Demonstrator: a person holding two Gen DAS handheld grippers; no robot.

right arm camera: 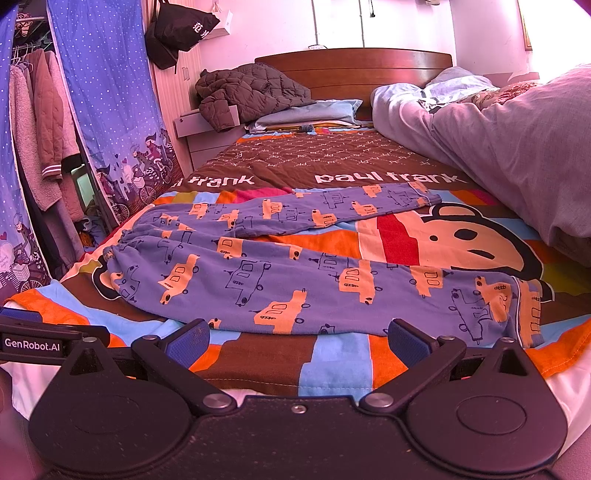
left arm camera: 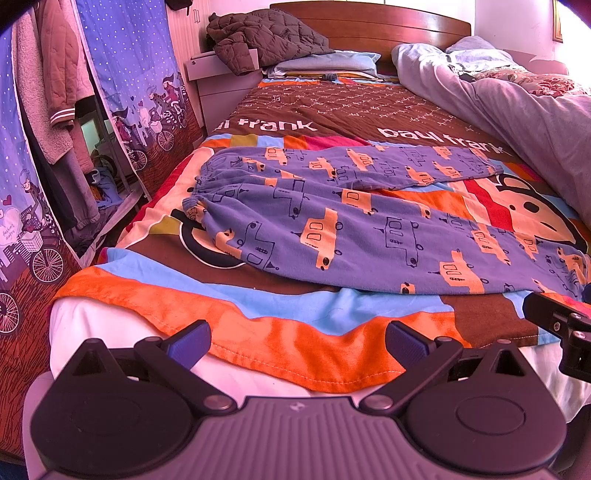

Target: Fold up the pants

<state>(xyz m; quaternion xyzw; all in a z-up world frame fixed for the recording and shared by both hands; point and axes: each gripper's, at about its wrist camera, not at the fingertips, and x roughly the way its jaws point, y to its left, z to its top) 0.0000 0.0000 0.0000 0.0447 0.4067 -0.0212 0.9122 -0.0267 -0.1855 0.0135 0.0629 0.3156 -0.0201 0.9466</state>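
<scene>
Pants [right arm camera: 295, 273], 1 pair, flat on blanket [right arm camera: 258, 369]; 2 grippers, left gripper [left arm camera: 297, 341] and right gripper [right arm camera: 297, 339], both spread, empty.

In the left wrist view, the near leg of the pants [left arm camera: 369, 229] runs to the right edge of the picture, and its hem is partly covered by the dark body of the right gripper [left arm camera: 557, 325], of which only a corner shows; how its jaws stand cannot be read there. The printed words on the bed cover [left arm camera: 258, 123] are cut at the bed's left side, so the first letters are missing. In the right wrist view, the left gripper [right arm camera: 33, 334] shows only as a side bar with a label. The clothes rack [right arm camera: 40, 122] is cut by the left edge. The white characters on the black bag [right arm camera: 181, 27] are too small to read.
</scene>
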